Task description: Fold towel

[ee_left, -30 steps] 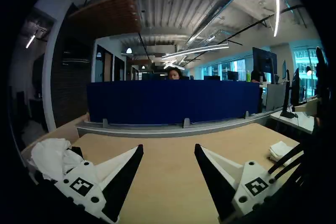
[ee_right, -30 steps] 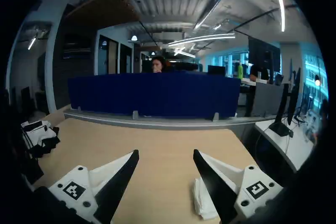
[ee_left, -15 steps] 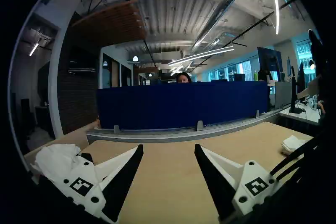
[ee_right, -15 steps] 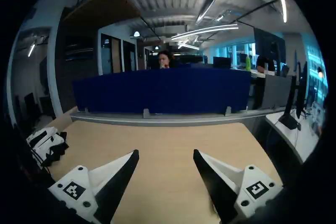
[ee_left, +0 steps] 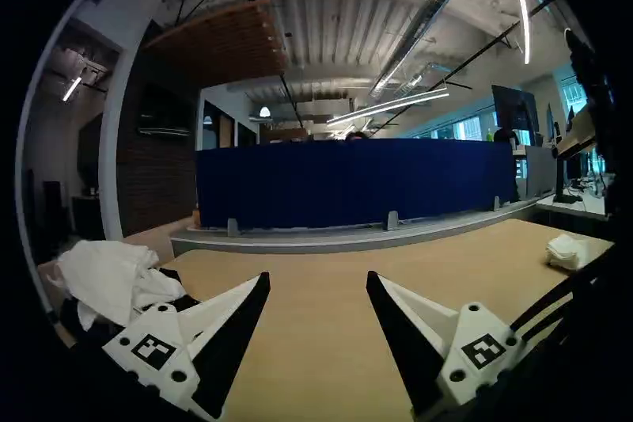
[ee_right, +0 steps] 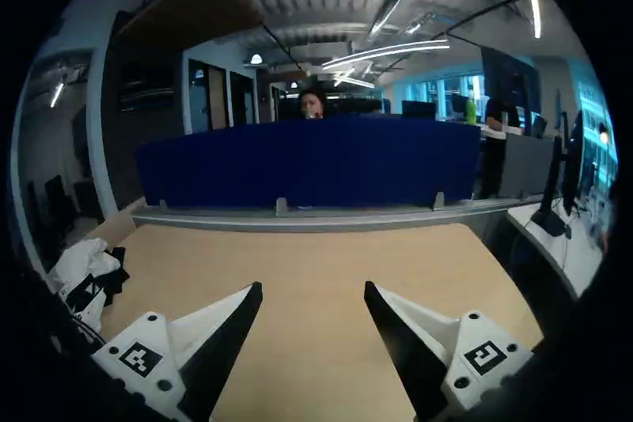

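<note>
The left claw [ee_left: 316, 275] stands wide, its two black-edged fingers well apart with bare wood between them and nothing held. It sits low over a light wooden worktop [ee_left: 332, 319] and points along it toward a long blue divider [ee_left: 356, 180] that runs across the far edge.

In the left gripper view, a crumpled towel [ee_left: 111, 279], white and loosely heaped, lies at the left end of the worktop. It is just behind the claw's left finger, and I cannot tell whether the two touch. Far to the right, near the worktop's edge, lies a small folded towel [ee_left: 568, 252], also white and well apart from the heap.

The right claw [ee_right: 312, 287] is likewise spread wide and grips nothing. It hovers above the middle of the worktop and faces the same blue divider. In the right gripper view the white heap shows at the far left edge, partly behind dark parts that are too small and dim to make out.

The head of a person [ee_right: 311, 101] rises just above the divider's top. To the right, past the end of the worktop, a monitor [ee_right: 570, 176] stands on a neighbouring desk. Long strip lights [ee_left: 388, 101] run across the open ceiling above.
</note>
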The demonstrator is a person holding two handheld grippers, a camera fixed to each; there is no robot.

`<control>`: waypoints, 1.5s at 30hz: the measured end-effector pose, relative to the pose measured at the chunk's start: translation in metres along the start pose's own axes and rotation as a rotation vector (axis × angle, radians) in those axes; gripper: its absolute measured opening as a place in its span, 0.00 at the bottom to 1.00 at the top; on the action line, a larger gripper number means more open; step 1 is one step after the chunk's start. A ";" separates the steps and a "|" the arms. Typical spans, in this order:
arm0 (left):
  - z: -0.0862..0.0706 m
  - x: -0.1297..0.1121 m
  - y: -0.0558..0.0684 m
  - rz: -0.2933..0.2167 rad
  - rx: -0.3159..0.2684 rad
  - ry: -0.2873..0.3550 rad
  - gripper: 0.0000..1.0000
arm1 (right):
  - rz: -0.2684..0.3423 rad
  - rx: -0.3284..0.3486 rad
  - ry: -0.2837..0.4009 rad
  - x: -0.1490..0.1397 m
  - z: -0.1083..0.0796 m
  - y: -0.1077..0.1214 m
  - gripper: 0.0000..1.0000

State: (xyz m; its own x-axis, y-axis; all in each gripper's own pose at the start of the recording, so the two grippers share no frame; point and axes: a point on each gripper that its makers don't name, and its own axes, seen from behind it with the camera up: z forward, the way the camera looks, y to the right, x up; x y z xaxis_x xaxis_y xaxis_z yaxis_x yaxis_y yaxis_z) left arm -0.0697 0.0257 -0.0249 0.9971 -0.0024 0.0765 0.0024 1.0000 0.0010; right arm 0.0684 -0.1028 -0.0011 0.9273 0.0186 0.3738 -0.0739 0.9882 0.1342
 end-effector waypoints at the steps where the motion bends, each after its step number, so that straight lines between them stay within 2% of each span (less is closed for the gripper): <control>1: 0.000 -0.003 -0.004 -0.002 0.008 0.003 0.90 | -0.012 0.004 -0.004 -0.002 0.001 -0.003 1.00; 7: 0.004 -0.020 -0.017 -0.008 0.025 0.024 0.90 | -0.064 0.014 -0.020 -0.014 0.008 -0.015 1.00; 17: 0.008 -0.040 -0.032 -0.026 0.042 0.019 0.90 | -0.076 0.015 -0.015 -0.014 0.013 -0.027 1.00; 26: 0.009 -0.052 -0.037 -0.052 0.056 0.014 0.90 | -0.084 0.009 -0.015 -0.013 0.012 -0.030 1.00; 33: 0.010 -0.055 -0.039 -0.040 0.054 0.005 0.90 | -0.092 0.006 -0.022 -0.017 0.015 -0.030 1.00; 45: 0.009 -0.054 -0.038 -0.035 0.055 0.003 0.90 | -0.051 0.021 0.016 -0.008 0.015 -0.028 1.00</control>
State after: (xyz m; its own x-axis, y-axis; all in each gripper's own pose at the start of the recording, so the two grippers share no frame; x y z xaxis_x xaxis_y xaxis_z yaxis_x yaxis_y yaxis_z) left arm -0.1247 -0.0125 -0.0205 0.9967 -0.0373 0.0723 0.0331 0.9977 0.0585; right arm 0.0573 -0.1333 0.0058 0.9357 -0.0291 0.3516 -0.0340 0.9845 0.1720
